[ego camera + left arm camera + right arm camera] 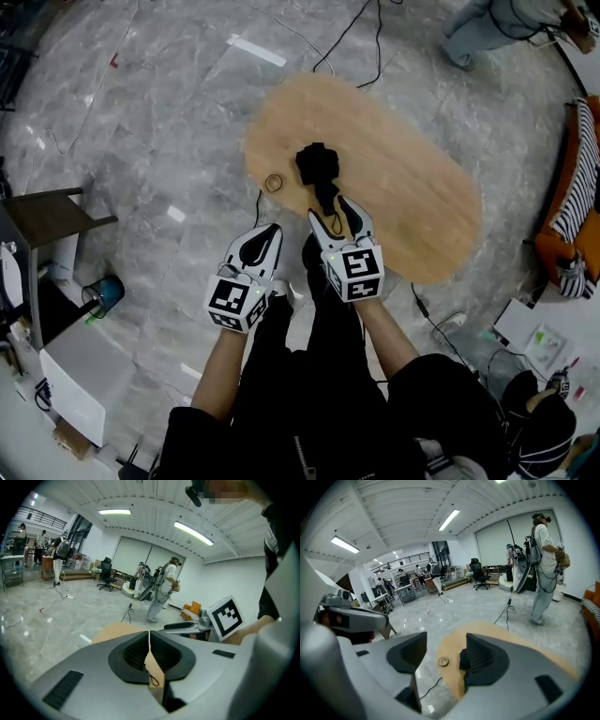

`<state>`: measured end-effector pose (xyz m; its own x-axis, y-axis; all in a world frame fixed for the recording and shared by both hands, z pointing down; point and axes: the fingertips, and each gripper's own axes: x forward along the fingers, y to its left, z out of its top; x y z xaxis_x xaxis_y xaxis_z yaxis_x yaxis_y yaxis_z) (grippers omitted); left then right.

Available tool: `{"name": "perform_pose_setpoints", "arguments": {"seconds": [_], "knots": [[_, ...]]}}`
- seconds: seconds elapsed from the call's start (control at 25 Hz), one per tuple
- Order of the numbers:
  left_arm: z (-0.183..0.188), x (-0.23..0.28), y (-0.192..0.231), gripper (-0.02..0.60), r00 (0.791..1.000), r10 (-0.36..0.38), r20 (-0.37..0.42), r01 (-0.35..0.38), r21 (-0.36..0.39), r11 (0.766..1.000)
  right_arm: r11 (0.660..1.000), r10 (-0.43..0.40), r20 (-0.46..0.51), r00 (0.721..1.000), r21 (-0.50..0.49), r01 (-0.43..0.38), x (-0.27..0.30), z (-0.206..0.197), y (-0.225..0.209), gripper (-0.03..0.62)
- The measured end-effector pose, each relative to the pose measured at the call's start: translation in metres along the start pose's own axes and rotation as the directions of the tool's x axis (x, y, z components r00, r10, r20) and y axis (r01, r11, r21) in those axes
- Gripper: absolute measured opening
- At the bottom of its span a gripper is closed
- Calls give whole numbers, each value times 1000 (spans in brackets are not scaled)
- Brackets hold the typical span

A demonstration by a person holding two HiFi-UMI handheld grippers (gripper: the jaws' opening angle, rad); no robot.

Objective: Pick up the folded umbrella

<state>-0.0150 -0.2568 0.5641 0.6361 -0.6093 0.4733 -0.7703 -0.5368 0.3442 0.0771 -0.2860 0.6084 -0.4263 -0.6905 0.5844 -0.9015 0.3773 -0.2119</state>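
Observation:
The folded umbrella [317, 167], a black bundle, lies on the near half of the oval wooden table [412, 197]. My right gripper [332, 208] is open at the umbrella's near end, with its fingertips on either side of the narrow tip and not touching it. In the right gripper view the umbrella [463, 659] peeks out from behind the right-hand jaw of the open gripper [445, 641]. My left gripper [272, 228] hangs off the table's near edge, left of the umbrella. In its own view the left gripper [150, 634] is shut, with only a thin cord showing in the slit.
A small brown ring [273, 183] lies on the table left of the umbrella, also seen as the ring [443, 661]. Cables run over the marble floor [169, 112]. A dark stool [52, 216] and a blue cup [108, 292] stand at the left, an orange sofa [574, 187] at the right.

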Motion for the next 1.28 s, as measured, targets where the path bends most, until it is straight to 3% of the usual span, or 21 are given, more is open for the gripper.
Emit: {"name": "perform_pose_setpoints", "arguments": {"seconds": [0.6,1.28], "knots": [[-27,19,20,20,998,64,-22,-65,-45,997,1000,32,-100,994,3,-31,58,-51,-16,270],[-57,48,28,20,996,70,-50,-75,-100,992,1000,-21,-176,984,-10,20,118,-99,-58,270]]}}
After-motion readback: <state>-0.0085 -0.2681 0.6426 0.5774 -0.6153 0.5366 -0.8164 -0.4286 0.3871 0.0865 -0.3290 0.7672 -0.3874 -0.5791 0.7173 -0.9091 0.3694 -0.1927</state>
